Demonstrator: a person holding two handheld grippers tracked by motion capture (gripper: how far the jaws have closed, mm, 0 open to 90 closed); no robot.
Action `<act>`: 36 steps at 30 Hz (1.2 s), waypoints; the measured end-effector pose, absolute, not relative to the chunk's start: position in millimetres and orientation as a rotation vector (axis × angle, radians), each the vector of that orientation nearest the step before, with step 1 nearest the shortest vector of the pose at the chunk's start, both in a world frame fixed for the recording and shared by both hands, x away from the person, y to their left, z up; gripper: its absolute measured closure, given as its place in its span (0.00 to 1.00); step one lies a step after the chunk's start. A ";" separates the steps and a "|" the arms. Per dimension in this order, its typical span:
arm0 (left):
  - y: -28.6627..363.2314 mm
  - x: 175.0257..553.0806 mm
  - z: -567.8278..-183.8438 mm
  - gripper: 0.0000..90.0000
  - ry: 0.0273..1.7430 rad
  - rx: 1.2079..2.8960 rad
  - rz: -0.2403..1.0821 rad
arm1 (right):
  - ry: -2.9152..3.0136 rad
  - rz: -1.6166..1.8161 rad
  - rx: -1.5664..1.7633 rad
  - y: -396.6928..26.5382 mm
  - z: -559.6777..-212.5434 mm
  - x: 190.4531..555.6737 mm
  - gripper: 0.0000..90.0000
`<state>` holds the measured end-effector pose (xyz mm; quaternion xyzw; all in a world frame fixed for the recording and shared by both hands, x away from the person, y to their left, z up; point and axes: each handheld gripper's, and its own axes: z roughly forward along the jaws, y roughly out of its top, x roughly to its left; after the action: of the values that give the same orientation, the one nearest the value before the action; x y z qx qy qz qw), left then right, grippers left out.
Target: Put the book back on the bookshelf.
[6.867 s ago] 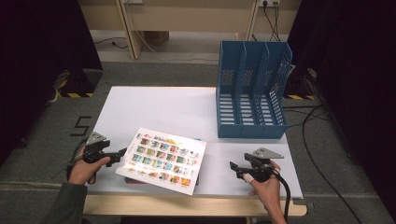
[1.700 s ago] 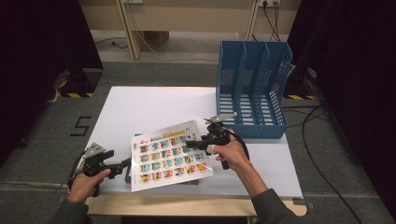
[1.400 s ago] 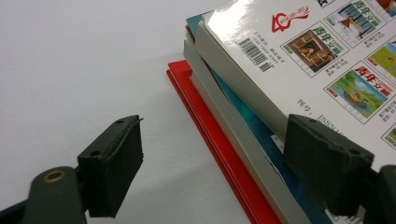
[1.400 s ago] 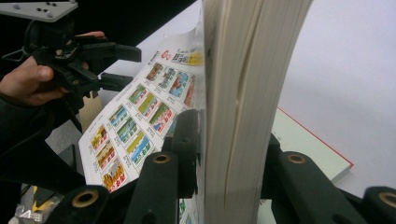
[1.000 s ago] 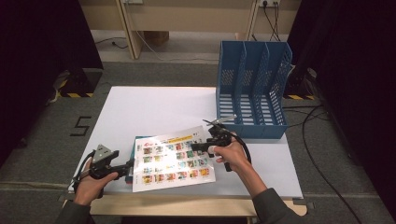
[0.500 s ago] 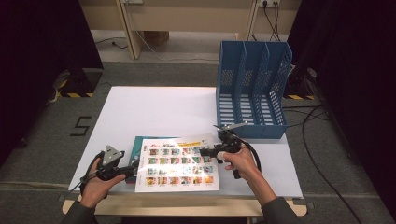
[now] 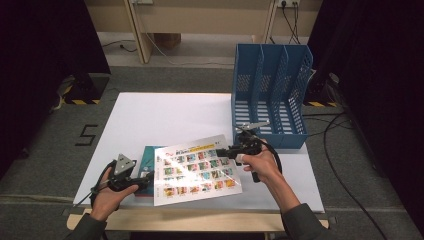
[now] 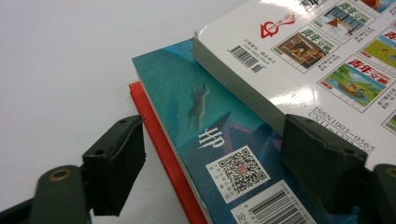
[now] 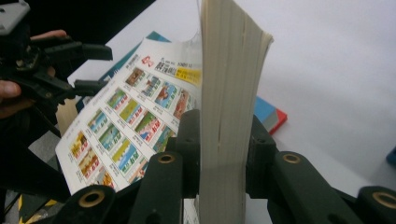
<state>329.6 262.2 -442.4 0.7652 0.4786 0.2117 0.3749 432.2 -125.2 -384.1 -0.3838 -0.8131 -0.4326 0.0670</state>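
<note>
A white magazine [image 7: 197, 170] with a grid of colourful pictures lies tilted over a teal book [image 7: 149, 156] and a red book [image 8: 161, 140] near the table's front edge. My right gripper [image 7: 234, 150] is shut on the magazine's right edge, its jaws having just closed further. In the right gripper view the thick page block [image 9: 224, 93] stands between the pads [image 9: 189, 140]. My left gripper [image 7: 145, 177] is open at the stack's left side, its jaws having just been opening. The left gripper [image 8: 215, 135] straddles the teal book's [image 8: 210, 121] corner without pressing on it, beside the magazine [image 8: 299, 51].
A blue file rack [image 7: 270, 95] with three slots stands at the table's back right, just behind my right hand. The white table [image 7: 165, 115] is bare behind the books. A floor mark "5" [image 7: 87, 135] and cables lie around the table.
The magazine's right edge has risen and swung with my right gripper, so it now lies tilted. The left gripper has stayed at the stack's left side.
</note>
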 end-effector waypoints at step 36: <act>348.3 360.0 -482.6 0.17 1.524 1.920 0.542 | -2.831 -1.376 -1.075 -108.3 -206.4 452.6 0.82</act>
<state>360.0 348.3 -482.6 0.7271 0.5769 0.2054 0.3103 452.6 -108.3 -206.4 -0.3218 -0.8475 -0.4119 -0.0925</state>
